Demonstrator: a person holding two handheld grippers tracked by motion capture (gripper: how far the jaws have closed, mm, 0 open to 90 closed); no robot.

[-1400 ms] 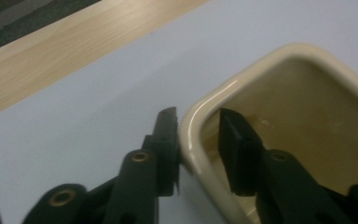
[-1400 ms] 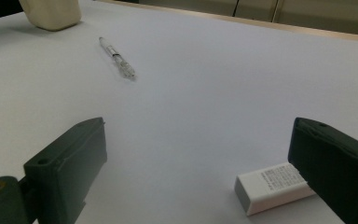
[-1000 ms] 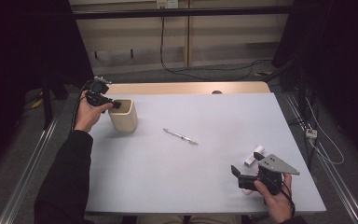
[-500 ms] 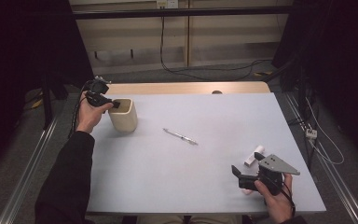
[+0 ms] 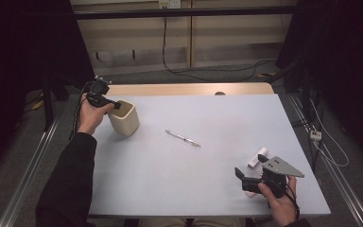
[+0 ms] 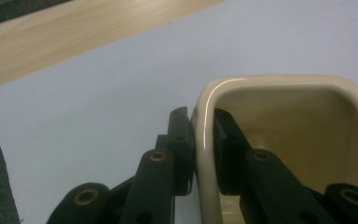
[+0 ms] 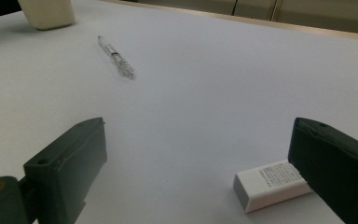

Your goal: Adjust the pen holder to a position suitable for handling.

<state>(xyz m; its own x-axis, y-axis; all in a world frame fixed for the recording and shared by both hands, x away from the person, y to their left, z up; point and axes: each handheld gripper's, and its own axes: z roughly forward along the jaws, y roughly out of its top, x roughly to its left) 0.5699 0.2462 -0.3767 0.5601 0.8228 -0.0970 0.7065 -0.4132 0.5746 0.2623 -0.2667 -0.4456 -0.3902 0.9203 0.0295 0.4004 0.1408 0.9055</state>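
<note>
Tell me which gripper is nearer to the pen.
Right. The right gripper sits open at the table's near edge, a clear stretch from the pen; the left gripper clamps the cup's wall, slightly farther off.

We wear a black long sleeve (image 5: 66,184) on our left arm; both grippers, left (image 5: 105,100) and right (image 5: 247,178), are black, the right topped by a grey three-cornered plate (image 5: 282,166).

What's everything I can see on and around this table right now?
Cup: one, cream, far left of the table, its wall pinched.
Pen: one, clear and silver, lying mid-table.
Eraser: one, white, near right, beside the right jaws.
Table: one, pale grey top with a wooden far edge.
Left gripper: one, black, jaws just closing on the cup's wall, one inside and one outside.
Right gripper: one, black, jaws wide apart, holding nothing.
</note>
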